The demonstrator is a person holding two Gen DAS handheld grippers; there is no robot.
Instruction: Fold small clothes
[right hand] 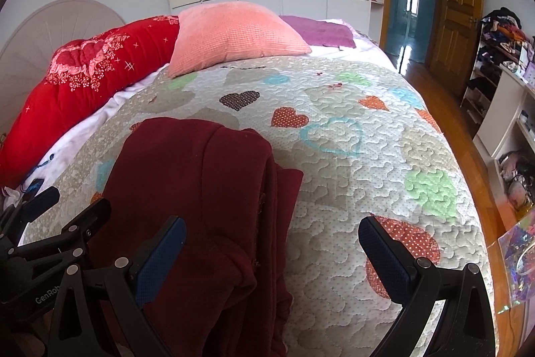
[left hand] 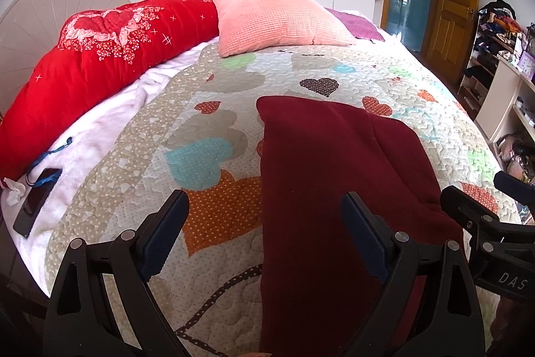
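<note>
**Dark red garment lying folded on the quilt between two wide-open grippers**

The left gripper is hovering low over the near edge of the bed with its two blue-padded fingers spread wide and holding nothing. The dark red fleece garment is lying flat on the quilt, and its straight left edge is running up between those fingers, so the right finger is sitting over the cloth while the left finger is over bare quilt. I cannot tell whether either finger is touching the fabric.

The right gripper is likewise standing wide open and empty. In the right wrist view the garment's right edge, where several stacked layers are showing, is lying between the fingers, nearer the left one; the right finger is over the quilt, well clear of the cloth. Each gripper is appearing at the edge of the other's view, just beside the garment.

The garment is resting as a rough rectangle reaching away from the grippers toward the middle of the bed, with one layer overlapping another along a diagonal seam.

Under it, the quilted bedspread printed with coloured hearts is covering the bed. To the far left, a black phone is lying on a white sheet. Farther back, a long red floral bolster is curving along the headboard, with a pink ribbed cushion beside it and a purple cloth behind that.
</note>
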